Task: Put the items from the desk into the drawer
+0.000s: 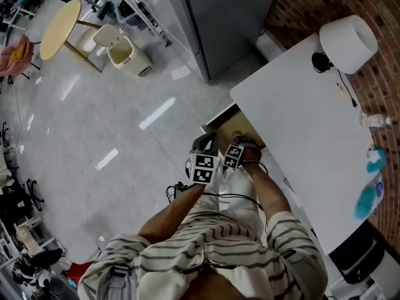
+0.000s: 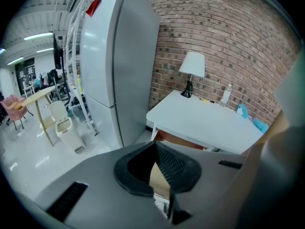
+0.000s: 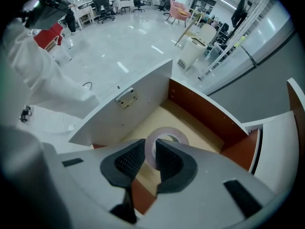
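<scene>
The right tongs (image 3: pixel 150 146) point straight down and pinch the wall of a tape roll (image 3: pixel 167 130), one jaw through its hole. The roll is low over the drawer's pale floor, though contact cannot be made out. The left tongs (image 2: pixel 155 146) wait alongside, jaws together at the tips and empty.

The white tabletop (image 1: pixel 300 124) stands against a brick wall (image 2: pixel 224 42). The drawer (image 3: pixel 205 112) under its near edge is pulled out wide, seemingly so items can be lowered straight in. A white-shaded lamp (image 1: pixel 348 41) stands at the far corner. Blue items (image 1: pixel 367 199) and a small clear bottle (image 1: pixel 374 120) lie along the wall side, apparently next to go. No other item shows in the drawer, so the task looks barely begun.
</scene>
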Tool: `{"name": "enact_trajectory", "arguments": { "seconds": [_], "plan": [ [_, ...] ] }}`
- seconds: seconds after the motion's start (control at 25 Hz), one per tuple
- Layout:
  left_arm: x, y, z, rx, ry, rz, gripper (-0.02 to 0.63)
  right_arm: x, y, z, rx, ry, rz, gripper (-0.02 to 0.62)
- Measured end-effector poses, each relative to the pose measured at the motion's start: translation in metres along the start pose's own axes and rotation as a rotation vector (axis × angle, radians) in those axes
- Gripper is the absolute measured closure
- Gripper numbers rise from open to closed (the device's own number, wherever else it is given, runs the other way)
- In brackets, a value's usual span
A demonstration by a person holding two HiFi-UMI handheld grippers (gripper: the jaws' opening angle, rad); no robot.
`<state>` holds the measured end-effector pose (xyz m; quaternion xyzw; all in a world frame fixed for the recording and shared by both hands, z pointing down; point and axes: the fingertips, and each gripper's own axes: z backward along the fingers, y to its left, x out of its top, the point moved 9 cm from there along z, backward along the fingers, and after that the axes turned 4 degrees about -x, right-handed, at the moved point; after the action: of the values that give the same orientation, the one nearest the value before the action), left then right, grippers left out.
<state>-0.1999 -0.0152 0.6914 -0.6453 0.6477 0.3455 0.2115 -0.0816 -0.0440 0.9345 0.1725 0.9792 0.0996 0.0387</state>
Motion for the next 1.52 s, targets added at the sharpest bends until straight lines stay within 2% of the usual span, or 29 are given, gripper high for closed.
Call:
{"name": "enact_trajectory", "arguments": {
  "seconds": [0.52,1.04,1.2,1.28,1.36,1.52],
  "plan": [
    [0.002,0.008,0.002,0.041,0.005,0.013,0.601,-0.005,0.001,-0.022,0.015,0.033,0.124,0.518],
    [-0.001,0.003,-0.003,0.039,0.02,0.007,0.6,0.0,0.002,-0.022,0.007,-0.001,0.071,0.517],
    [0.003,0.001,-0.002,0.034,0.004,0.0,0.6,0.0,-0.002,-0.013,-0.02,-0.02,0.056,0.517],
    [0.004,-0.001,-0.001,0.032,0.007,-0.002,0.6,0.001,-0.007,-0.005,-0.043,-0.047,0.024,0.529],
    [0.005,-0.003,0.0,0.03,0.011,-0.004,0.6,0.002,-0.012,0.004,-0.05,-0.077,-0.044,0.581],
    [0.007,-0.006,-0.003,0.018,0.001,-0.013,0.601,0.002,-0.031,0.024,0.003,-0.122,-0.292,0.584]
  ]
}}
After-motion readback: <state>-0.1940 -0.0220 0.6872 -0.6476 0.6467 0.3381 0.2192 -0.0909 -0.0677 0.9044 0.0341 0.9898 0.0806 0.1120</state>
